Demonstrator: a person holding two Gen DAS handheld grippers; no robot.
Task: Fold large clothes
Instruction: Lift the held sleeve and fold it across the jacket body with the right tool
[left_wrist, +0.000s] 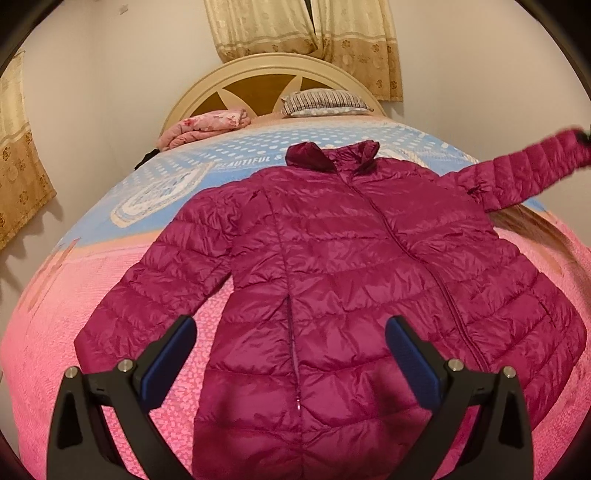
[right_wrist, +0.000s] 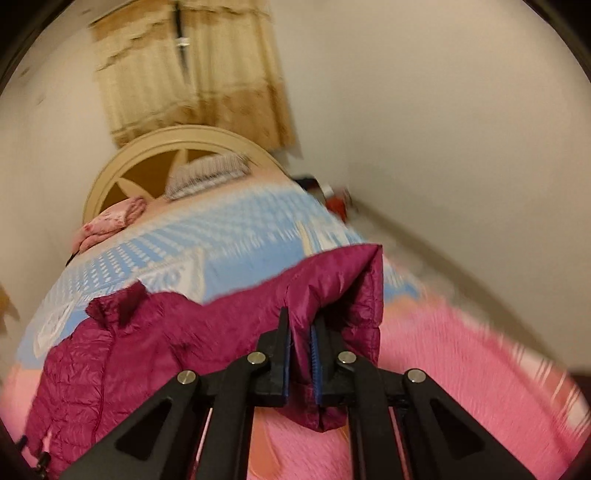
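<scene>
My right gripper (right_wrist: 300, 354) is clenched on the jacket's (left_wrist: 332, 277) right sleeve (right_wrist: 332, 291), lifted off the bed (left_wrist: 92, 369); my left gripper (left_wrist: 290, 354) hangs released above the near hem. Nothing folded yet; both sleeves and body remain.

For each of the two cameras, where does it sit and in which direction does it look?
Left wrist view: sits on the left gripper above the foot of the bed, faces the headboard; shows the spread jacket and its own open jaws.
Right wrist view: sits on the right gripper, blurred, faces the same headboard; its jaws are shut on the sleeve, held up off the blanket.
Shared: jacket, blanket, headboard, striped pillow, curtain.
</scene>
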